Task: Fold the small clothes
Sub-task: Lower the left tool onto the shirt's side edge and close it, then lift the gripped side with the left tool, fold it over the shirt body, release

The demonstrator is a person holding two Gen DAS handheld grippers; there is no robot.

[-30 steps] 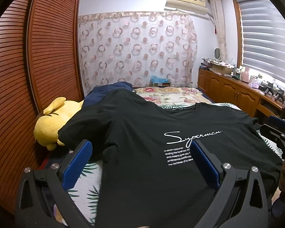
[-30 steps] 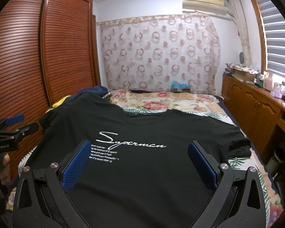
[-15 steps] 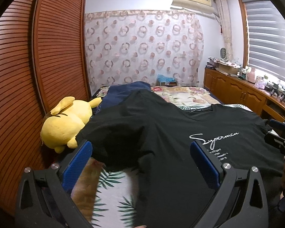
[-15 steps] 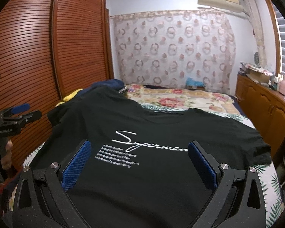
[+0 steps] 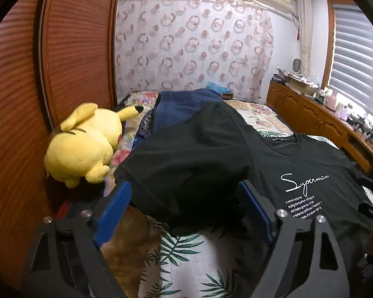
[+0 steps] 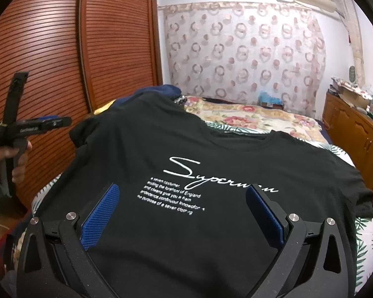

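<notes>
A black T-shirt [image 6: 231, 154] with white "Superman" lettering lies spread face up on the bed. Its left sleeve [image 5: 186, 173] is bunched and sits between the blue pads of my left gripper [image 5: 184, 207], whose jaws are closing; the pads stand apart from the cloth at both sides. My right gripper [image 6: 181, 214] hovers open over the shirt's lower front, just below the print, holding nothing. In the right wrist view a hand holds the left gripper [image 6: 29, 128] at the far left. The right gripper [image 5: 371, 198] shows at the right edge of the left wrist view.
A yellow plush toy [image 5: 82, 146] lies left of the sleeve against the wooden slatted wardrobe [image 5: 24, 99]. Dark blue clothes [image 5: 184, 109] are heaped behind the shirt. The leaf-print bedsheet [image 5: 186, 253] shows under the sleeve. A wooden cabinet [image 6: 355, 134] runs along the right wall.
My left gripper has swung left from the shirt's front to the left sleeve and its jaws have narrowed. My right gripper has moved in closer over the print.
</notes>
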